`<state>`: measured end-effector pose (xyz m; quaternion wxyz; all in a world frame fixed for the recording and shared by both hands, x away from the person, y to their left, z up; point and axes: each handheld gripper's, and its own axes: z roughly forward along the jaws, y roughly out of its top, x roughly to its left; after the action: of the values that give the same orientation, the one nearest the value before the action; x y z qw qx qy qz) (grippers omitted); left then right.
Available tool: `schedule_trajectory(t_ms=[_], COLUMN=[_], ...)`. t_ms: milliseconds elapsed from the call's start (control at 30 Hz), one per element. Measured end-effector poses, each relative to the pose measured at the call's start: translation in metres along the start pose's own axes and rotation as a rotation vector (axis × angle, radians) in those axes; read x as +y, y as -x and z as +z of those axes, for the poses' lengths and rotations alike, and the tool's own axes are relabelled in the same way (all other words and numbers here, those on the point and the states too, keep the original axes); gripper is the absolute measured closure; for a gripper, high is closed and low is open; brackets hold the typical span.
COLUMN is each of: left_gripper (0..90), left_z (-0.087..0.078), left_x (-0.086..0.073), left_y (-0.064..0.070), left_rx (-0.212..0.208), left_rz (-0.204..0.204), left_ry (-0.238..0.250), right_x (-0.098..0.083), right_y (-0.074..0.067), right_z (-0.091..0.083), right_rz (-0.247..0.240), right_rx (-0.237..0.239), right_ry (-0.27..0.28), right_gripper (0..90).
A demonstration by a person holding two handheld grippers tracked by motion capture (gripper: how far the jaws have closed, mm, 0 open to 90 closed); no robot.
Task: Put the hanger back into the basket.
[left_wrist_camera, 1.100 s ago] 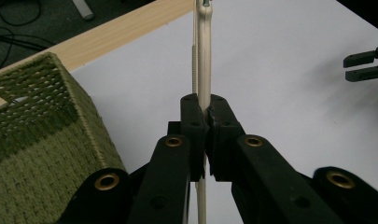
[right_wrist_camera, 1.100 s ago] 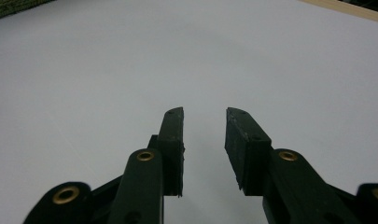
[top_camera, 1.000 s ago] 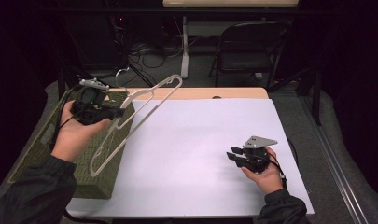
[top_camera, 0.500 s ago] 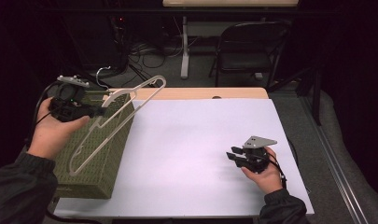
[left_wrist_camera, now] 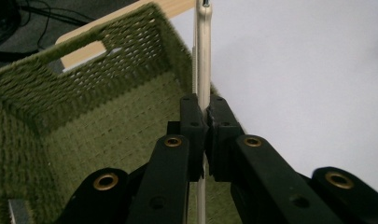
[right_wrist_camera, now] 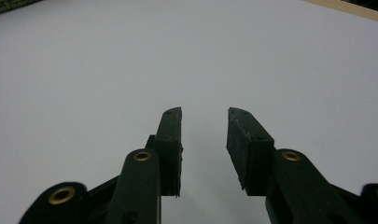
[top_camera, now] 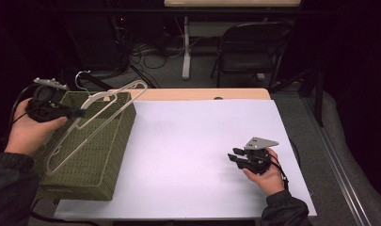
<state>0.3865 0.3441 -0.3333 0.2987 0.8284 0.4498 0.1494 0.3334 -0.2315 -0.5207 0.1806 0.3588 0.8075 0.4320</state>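
Both forearms wear dark, near-black sleeves with gathered cuffs at the wrists. Left gripper (top_camera: 80, 113): black body, grey three-cornered plate on top, black cable trailing off its back; its linked jaw arms are matte black with brass-coloured rivets and small screws set in the pads. Right gripper (top_camera: 232, 156): same black build, grey plate, thin black cable looping past the wrist, flat-faced rectangular pads.

A white sheet (top_camera: 193, 155) covers most of a wooden table (top_camera: 202, 94), whose bare edge shows along the far side. Beyond the table stands a dark folding chair (top_camera: 251, 49) on the grey floor, with loose cables (top_camera: 150, 49) lying near a white post (top_camera: 186, 52).
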Motion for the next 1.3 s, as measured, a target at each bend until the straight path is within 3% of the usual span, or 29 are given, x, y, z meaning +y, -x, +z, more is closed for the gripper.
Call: schedule_trajectory(t_ms=[233, 400, 1100, 1300], left_gripper=[86.8, 86.8, 86.7, 86.7], left_z=[-0.005, -0.01, -0.004, -0.003], left_x=[-0.021, -0.035, -0.068, -0.08], left_y=[-0.029, -0.046, -0.071, -0.076], left_rx=[-0.019, -0.019, -0.025, -0.037], left_rz=[0.009, -0.016, -0.016, -0.036], left_ry=[0.015, 0.033, 0.058, 0.048], right_x=[0.0, 0.0, -0.002, -0.002], right_y=[0.0, -0.001, -0.002, -0.001], right_z=[0.001, 0.002, 0.002, 0.002], right_rz=[-0.005, -0.007, -0.008, -0.003], right_rx=[-0.001, -0.001, -0.005, -0.006], right_ry=[-0.004, -0.005, -0.009, -0.011], right_gripper=[65.6, 65.5, 65.5, 65.5])
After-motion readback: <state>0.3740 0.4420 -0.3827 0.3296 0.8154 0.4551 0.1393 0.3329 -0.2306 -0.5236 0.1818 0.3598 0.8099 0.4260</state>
